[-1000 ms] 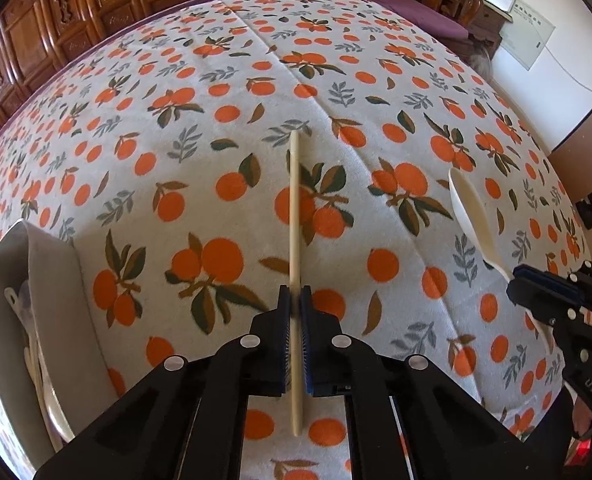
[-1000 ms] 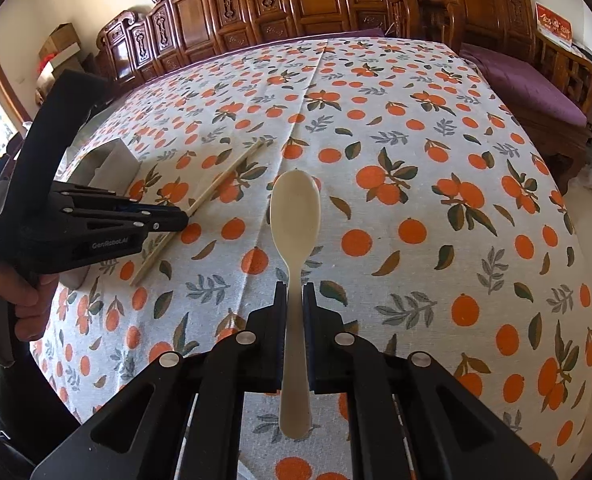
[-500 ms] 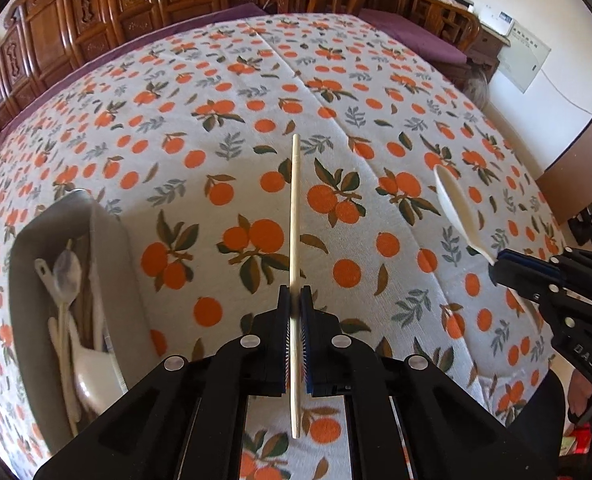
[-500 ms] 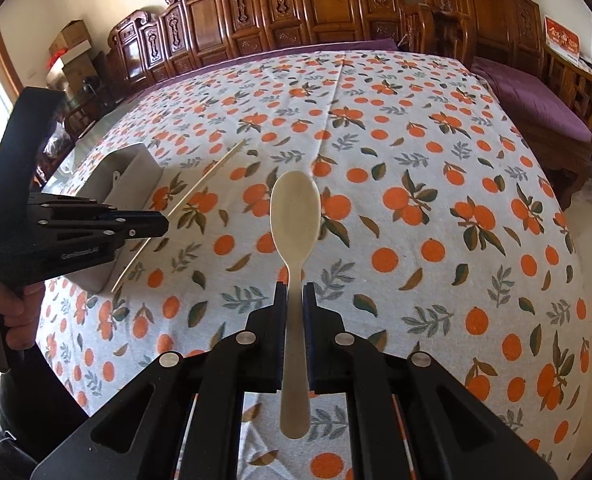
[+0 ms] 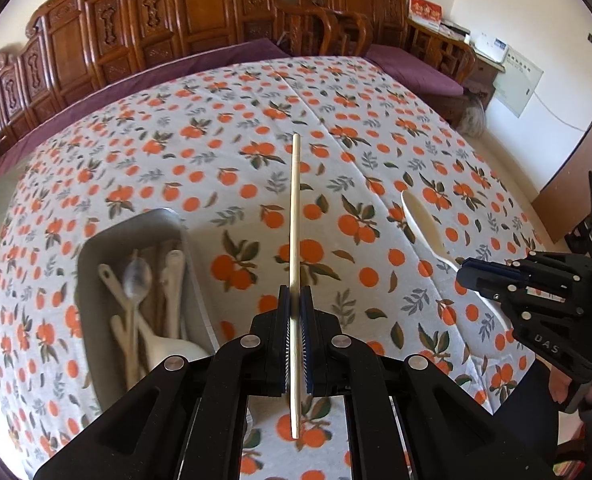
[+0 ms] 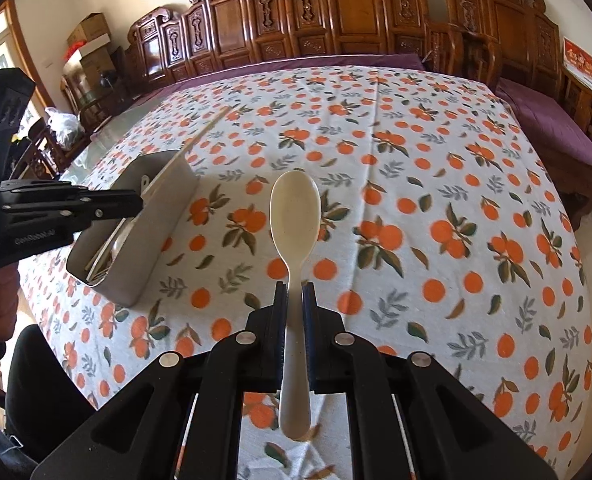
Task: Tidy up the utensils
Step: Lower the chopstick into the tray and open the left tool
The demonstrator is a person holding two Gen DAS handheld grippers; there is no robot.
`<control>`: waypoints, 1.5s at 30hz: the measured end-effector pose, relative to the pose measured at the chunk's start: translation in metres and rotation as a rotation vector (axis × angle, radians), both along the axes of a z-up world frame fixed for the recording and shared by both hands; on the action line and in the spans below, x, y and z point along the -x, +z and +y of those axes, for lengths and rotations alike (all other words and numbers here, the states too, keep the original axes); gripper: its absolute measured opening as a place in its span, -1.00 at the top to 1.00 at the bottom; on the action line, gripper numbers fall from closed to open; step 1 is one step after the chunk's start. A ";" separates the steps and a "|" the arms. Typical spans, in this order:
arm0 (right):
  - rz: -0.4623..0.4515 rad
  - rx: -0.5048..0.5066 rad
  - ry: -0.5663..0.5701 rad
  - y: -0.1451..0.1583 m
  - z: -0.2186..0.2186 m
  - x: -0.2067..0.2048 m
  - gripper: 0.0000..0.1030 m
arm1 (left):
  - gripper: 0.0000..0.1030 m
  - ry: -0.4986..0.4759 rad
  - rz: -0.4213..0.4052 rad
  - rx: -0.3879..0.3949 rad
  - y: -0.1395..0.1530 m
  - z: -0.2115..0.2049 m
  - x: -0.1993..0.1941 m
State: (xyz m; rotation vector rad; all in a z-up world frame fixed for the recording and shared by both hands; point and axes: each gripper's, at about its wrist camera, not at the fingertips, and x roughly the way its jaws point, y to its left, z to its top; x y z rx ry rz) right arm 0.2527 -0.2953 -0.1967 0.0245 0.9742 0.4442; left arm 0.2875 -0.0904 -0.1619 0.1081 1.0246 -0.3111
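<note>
Utensils are mostly sorted, I judge: several spoons already lie in the tray (image 5: 95,320), and two pieces are left, both in my grip above the table (image 5: 376,160). My left gripper (image 5: 294,312) clamps a chopstick (image 5: 294,220) near its butt; my right gripper (image 6: 294,308) pinches the spoon (image 6: 294,216) by its handle, bowl pointing far.

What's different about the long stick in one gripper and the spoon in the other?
The chopstick is a thin straight rod; the spoon widens into a broad oval bowl. The left gripper clamps the chopstick, the right gripper clamps the spoon's handle. The chopstick looks pale wood, the spoon cream. Both are held lifted above the tablecloth, pointing forward.
</note>
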 end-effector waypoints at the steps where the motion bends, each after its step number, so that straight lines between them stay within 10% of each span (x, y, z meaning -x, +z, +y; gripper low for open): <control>1: 0.000 -0.001 0.006 0.001 0.004 -0.001 0.82 | 0.92 0.006 -0.004 0.002 0.002 0.004 0.001; 45: 0.024 0.007 0.077 -0.008 0.051 -0.009 0.82 | 0.92 0.160 0.115 -0.032 -0.059 0.100 -0.015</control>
